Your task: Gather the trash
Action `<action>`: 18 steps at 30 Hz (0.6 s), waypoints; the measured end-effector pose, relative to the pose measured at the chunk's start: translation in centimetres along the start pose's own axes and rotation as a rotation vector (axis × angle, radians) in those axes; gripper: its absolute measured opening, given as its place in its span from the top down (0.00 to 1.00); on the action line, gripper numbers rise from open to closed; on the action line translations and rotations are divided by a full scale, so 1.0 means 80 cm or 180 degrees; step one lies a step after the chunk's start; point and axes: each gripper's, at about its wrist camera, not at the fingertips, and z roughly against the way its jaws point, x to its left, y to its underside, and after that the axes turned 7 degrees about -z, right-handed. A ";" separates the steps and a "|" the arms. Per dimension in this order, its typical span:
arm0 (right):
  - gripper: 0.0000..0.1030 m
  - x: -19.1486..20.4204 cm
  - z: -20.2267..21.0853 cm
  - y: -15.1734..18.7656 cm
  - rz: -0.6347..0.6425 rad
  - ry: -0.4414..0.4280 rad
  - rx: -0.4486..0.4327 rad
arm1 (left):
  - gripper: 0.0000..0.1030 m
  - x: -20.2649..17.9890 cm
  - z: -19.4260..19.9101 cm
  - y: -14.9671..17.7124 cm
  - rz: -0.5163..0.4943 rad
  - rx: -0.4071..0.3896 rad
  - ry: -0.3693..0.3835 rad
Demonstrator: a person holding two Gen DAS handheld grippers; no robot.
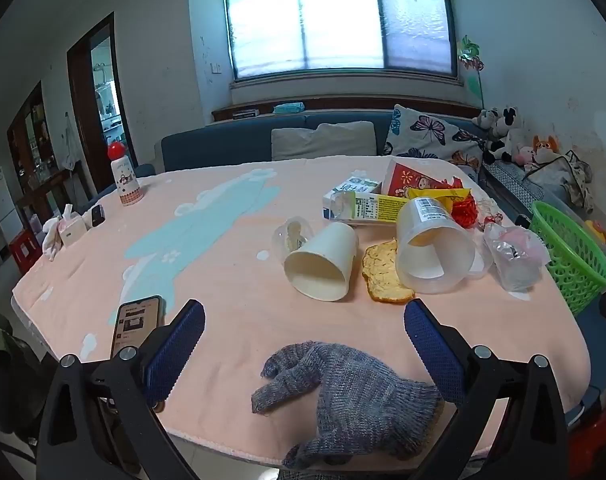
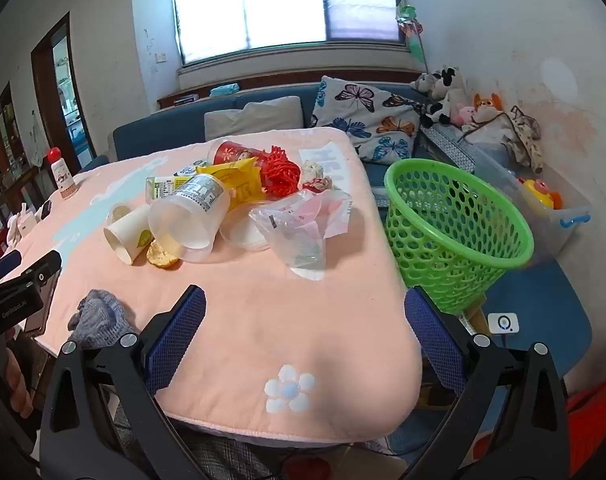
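Left gripper (image 1: 305,344): jaws wide apart, nothing between them, held low over the near edge of the desk (image 1: 231,272) above a grey glove (image 1: 355,392). The trash lies in a heap further back. Working left to right: paper cup (image 1: 323,260) on its side, bread slice (image 1: 383,276), clear tub (image 1: 431,248), crumpled plastic bag (image 2: 303,228). Right gripper (image 2: 305,344): equally open and empty. The green basket (image 2: 455,216) stands just off the desk's right edge. Take the bag first; it is nearest the basket. Grip rigid cups across the rim.
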 end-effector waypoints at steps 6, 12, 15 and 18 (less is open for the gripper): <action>0.04 0.002 -0.001 0.000 0.0025 0.0019 0.0007 | 0.06 0.000 -0.001 0.000 -0.0017 0.0001 -0.0022; 0.04 0.003 0.000 0.002 0.0025 0.0010 0.0021 | 0.06 -0.004 -0.002 -0.001 -0.0015 0.0002 -0.0009; 0.04 0.004 0.001 0.001 0.0026 0.0012 0.0026 | 0.06 -0.004 -0.001 0.000 -0.0013 0.0002 -0.0011; 0.04 0.005 -0.003 0.000 0.0026 0.0012 0.0030 | 0.06 -0.004 -0.002 -0.001 -0.0016 0.0007 -0.0015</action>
